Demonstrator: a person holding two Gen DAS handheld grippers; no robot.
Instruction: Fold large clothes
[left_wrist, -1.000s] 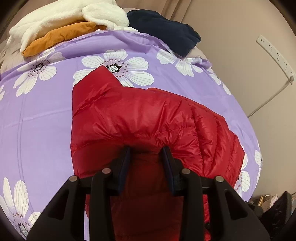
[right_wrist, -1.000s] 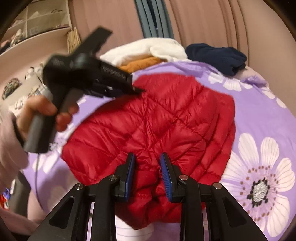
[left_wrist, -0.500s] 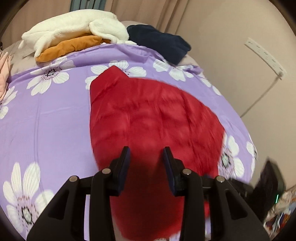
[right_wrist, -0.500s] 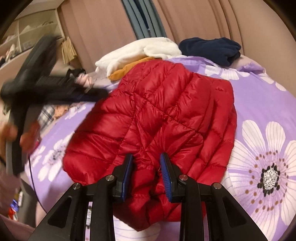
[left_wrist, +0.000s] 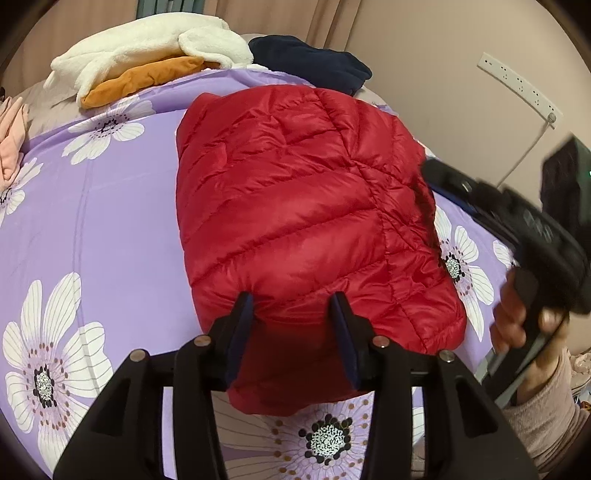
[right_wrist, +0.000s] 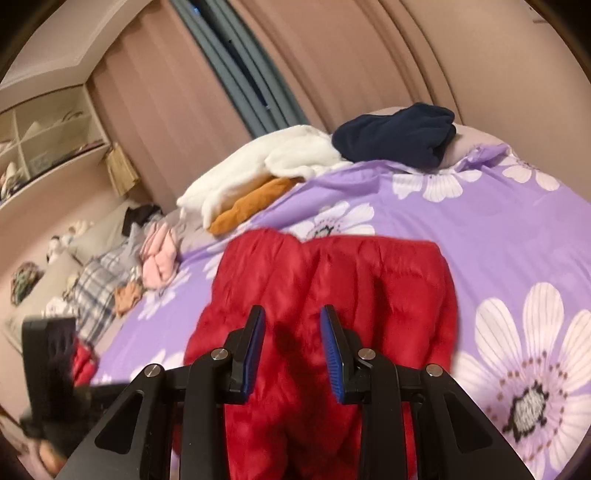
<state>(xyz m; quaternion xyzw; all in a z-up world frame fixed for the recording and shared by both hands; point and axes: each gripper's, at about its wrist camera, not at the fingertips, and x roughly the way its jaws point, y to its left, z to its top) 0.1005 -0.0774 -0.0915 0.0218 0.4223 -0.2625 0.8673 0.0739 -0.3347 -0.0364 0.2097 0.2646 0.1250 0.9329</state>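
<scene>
On the purple flower-print bed (left_wrist: 110, 221), red quilted down jacket (left_wrist: 303, 206) lies folded, long axis running away from left claw (left_wrist: 295, 306); left claw spread, near hem between fingers, grip uncertain; right claw (right_wrist: 293, 321) released, above jacket

Bed w/ purple floral sheet (left_wrist: 110, 221): red jacket (left_wrist: 295, 192), white/orange/navy clothes (left_wrist: 147, 55).

One red jacket (left_wrist: 303, 206); one white fleece (left_wrist: 147, 48), one orange garment (left_wrist: 144, 79), one navy garment (left_wrist: 310, 61); two tongs (left_wrist: 293, 325) (right_wrist: 291, 343).
</scene>
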